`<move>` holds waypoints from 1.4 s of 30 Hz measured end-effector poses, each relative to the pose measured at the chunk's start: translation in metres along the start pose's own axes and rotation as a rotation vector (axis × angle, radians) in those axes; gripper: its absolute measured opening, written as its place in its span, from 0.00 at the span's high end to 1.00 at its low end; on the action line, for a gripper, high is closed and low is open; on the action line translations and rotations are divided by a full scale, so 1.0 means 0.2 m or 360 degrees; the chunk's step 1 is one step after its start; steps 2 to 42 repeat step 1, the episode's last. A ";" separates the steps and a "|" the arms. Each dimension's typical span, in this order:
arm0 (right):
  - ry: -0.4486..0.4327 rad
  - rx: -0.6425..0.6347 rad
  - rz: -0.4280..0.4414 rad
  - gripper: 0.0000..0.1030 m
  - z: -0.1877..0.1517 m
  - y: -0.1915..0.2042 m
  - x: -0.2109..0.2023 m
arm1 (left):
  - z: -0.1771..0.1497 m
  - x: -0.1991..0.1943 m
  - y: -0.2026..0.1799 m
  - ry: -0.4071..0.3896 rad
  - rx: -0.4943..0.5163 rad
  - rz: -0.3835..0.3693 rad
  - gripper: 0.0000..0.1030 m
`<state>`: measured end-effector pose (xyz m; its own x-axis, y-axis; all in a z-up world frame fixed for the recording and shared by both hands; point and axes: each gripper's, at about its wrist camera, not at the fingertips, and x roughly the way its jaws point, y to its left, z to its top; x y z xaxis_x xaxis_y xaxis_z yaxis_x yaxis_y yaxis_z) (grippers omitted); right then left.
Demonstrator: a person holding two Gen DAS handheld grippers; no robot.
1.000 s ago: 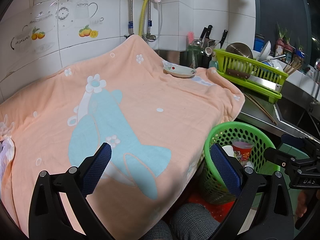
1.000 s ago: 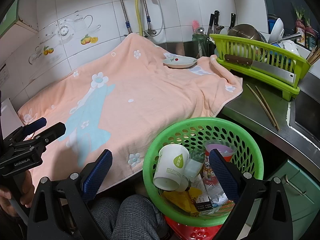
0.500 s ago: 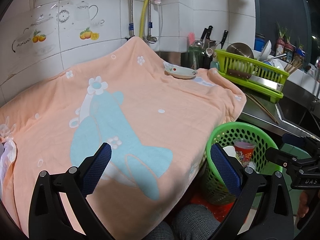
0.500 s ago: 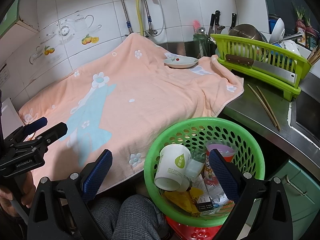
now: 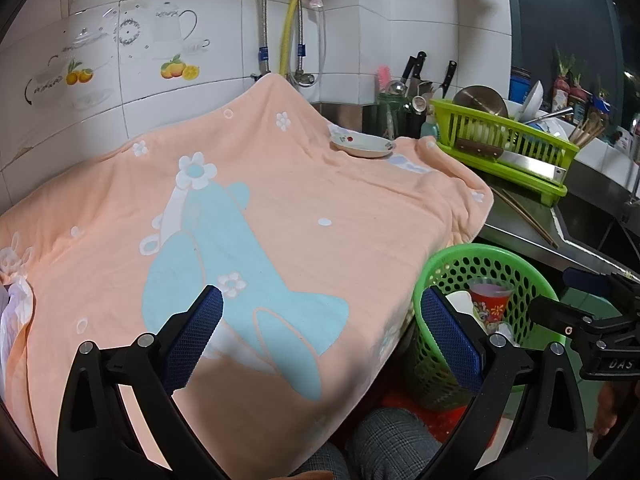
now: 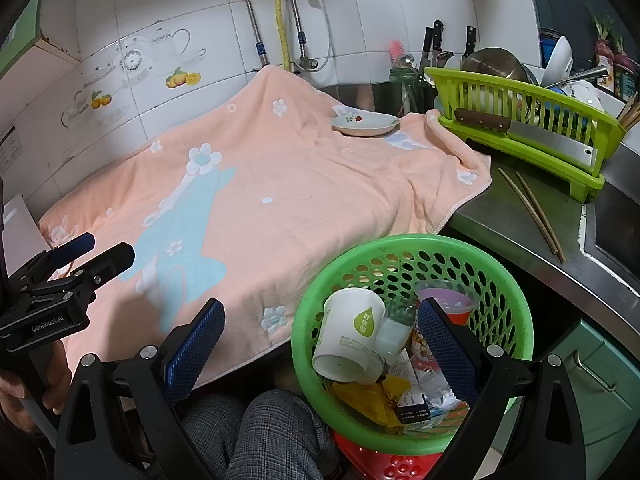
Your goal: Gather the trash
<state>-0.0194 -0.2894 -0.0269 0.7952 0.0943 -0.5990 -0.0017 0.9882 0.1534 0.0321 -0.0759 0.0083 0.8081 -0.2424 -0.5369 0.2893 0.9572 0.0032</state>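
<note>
A green perforated trash basket (image 6: 408,248) stands on a red stool in front of the counter; it also shows in the left wrist view (image 5: 480,254). It holds a white paper cup (image 6: 350,330), a small clear bottle (image 6: 394,328), a red patterned cup (image 5: 490,302) and several wrappers (image 6: 400,396). My right gripper (image 6: 320,340) is open and empty, over the basket's near rim. My left gripper (image 5: 320,330) is open and empty, low over the front of the peach towel (image 5: 260,200).
A small white plate (image 6: 364,124) sits at the towel's far edge. A green dish rack (image 6: 520,120) with a cleaver stands to the right, with chopsticks (image 6: 536,208) on the steel counter and a sink beyond. My knee (image 6: 264,432) is below. Tiled wall behind.
Both grippers have drifted slightly; the views shift a little. Both stay open and empty, and the trash in the basket has not moved.
</note>
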 end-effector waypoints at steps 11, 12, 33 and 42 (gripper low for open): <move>0.0000 0.0000 0.0000 0.09 0.00 0.00 0.00 | 0.00 0.00 0.00 -0.0004 0.0001 0.0000 0.05; 0.0000 0.0000 0.0000 0.09 0.00 0.00 0.00 | 0.00 0.00 0.00 -0.0004 0.0001 0.0000 0.05; 0.0000 0.0000 0.0000 0.09 0.00 0.00 0.00 | 0.00 0.00 0.00 -0.0004 0.0001 0.0000 0.05; 0.0000 0.0000 0.0000 0.09 0.00 0.00 0.00 | 0.00 0.00 0.00 -0.0004 0.0001 0.0000 0.05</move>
